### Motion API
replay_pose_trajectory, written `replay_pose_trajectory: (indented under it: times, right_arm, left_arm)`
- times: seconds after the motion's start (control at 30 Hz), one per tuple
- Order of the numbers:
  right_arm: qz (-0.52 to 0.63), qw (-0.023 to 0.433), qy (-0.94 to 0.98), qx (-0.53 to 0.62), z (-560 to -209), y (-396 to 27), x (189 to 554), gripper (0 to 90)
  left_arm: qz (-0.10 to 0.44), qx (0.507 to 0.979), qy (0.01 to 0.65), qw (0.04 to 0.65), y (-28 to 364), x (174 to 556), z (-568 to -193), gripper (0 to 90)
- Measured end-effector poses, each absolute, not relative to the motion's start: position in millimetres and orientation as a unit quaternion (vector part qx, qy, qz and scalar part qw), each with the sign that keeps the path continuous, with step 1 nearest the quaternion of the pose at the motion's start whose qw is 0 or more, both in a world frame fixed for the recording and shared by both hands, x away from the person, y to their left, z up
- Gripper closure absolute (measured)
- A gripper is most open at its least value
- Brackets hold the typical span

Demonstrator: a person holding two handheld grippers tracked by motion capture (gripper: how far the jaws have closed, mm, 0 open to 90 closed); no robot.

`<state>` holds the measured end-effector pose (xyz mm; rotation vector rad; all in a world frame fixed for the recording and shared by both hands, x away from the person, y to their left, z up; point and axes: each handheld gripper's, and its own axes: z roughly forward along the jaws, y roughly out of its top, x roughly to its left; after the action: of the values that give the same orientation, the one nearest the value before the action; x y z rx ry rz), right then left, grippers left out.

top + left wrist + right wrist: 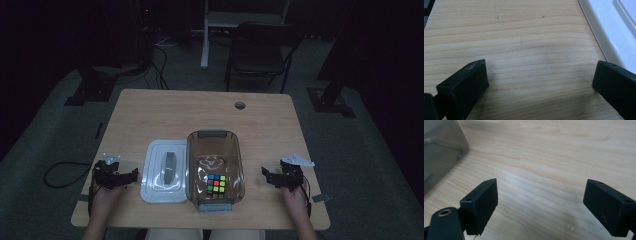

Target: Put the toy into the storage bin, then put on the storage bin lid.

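I am holding my left gripper [131, 176] and right gripper [265, 176] on the wooden table [165, 112], jaws spread wide, empty. Rubik's cube [216, 185] is sitting in the clear bin [191, 165], white lid [155, 187] lying alongside.

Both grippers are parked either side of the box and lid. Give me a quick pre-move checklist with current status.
1. Left gripper open and empty: ok.
2. Right gripper open and empty: ok.
3. White lid off, flat on the table beside the box: ok.
4. Puzzle cube inside the clear box: ok.
5. Lid touching the box wall: cannot tell.
6. Box latches free: cannot tell.
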<state>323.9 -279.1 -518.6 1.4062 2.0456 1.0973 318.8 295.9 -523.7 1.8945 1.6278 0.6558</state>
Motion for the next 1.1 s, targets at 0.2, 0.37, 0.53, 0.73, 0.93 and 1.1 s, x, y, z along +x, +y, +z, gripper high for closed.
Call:
replay_pose_trajectory:
  times: [0.2,0.37,0.53,0.73,0.93,1.1]
  right_arm:
    - [0.356,0.226,0.744,0.519,-525,-276,326,12.5]
    - [0.326,0.22,0.76,0.518,-527,-272,330,12.4]
    - [0.327,0.219,0.761,0.515,-528,-271,330,12.4]
    - [0.327,0.219,0.761,0.516,-528,-271,330,12.4]
    - [0.327,0.219,0.761,0.516,-528,-271,330,12.4]
    - [0.327,0.219,0.761,0.516,-528,-271,330,12.3]
  left_arm:
    - [0.244,0.706,0.604,0.277,296,319,-524,0.7]
    - [0.242,0.71,0.6,0.279,297,318,-524,0.7]
    - [0.245,0.704,0.607,0.276,298,318,-524,0.7]
    - [0.243,0.707,0.603,0.278,298,318,-524,0.7]
    - [0.227,0.708,0.602,0.291,302,318,-522,0.7]
    - [0.217,0.711,0.597,0.302,298,316,-513,0.8]
